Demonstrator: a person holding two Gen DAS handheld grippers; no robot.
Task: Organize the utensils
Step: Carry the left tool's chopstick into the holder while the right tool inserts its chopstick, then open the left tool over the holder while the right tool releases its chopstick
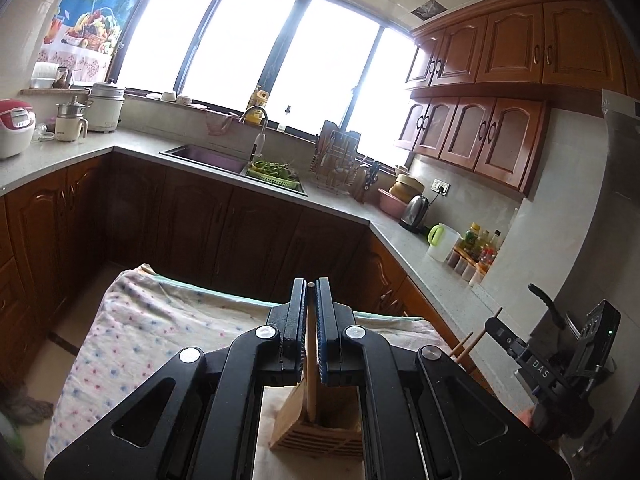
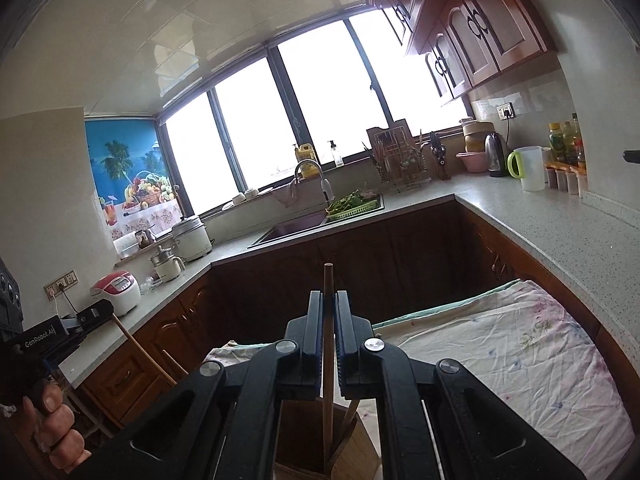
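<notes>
Left wrist view: we saw left gripper (image 1: 311, 286) pinching chopstick (image 1: 310, 376) above wooden holder (image 1: 320, 432) on cloth (image 1: 160, 320). Right gripper (image 2: 329, 298) pinched another stick (image 2: 328, 360) over same holder.

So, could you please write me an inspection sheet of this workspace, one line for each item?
Surface: table under a dotted cloth.
Job's things: a wooden holder stands on the cloth; each claw carries one wooden chopstick above it, and the right one's lower end is already inside.
Clutter: nothing seen on the cloth besides the holder.
Grippers: left claw shut on a chopstick; right claw shut on a chopstick.
Cables: a plug and cord at the wall socket behind the kettle; none near the table.
Surroundings: kitchen counter with sink, dish rack, rice cooker, bottles, bright window.
</notes>
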